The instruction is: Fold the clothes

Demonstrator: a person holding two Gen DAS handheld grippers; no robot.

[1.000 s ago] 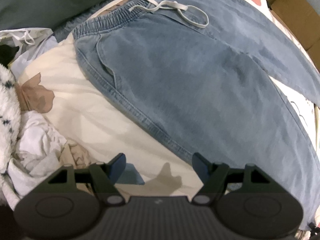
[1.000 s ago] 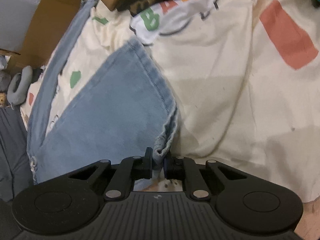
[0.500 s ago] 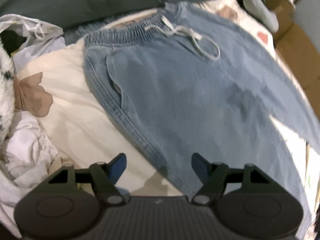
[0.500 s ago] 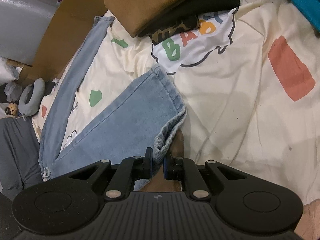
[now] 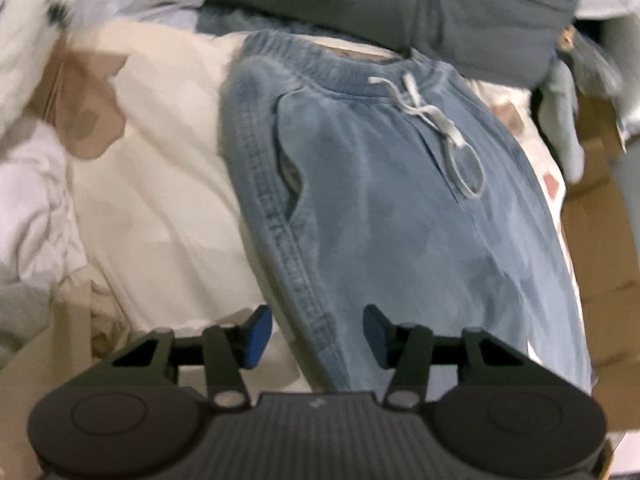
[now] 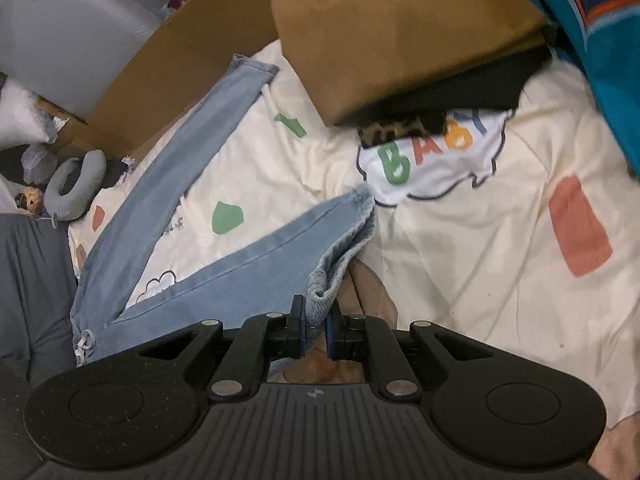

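Note:
Light blue denim pants [image 5: 384,216] with an elastic waistband and a white drawstring [image 5: 444,128] lie flat on a cream bedsheet [image 5: 160,208]. My left gripper [image 5: 316,332] is open and hovers just above the pants' left side seam, near the hip. In the right wrist view my right gripper [image 6: 316,326] is shut on the hem of one pant leg [image 6: 340,268] and holds it lifted off the sheet. The other leg [image 6: 176,184] stretches away to the upper left.
A brown folded garment [image 6: 400,36] on a stack of clothes sits past the held hem. Cardboard boxes [image 6: 180,68] edge the bed. A grey neck pillow [image 6: 76,180] lies at the left. White crumpled cloth [image 5: 32,208] and a dark grey blanket [image 5: 400,0] border the waistband.
My right gripper has lifted the pant leg hem higher and pulled it back from the stack. My left gripper has moved over the pants' side seam, toward the waistband.

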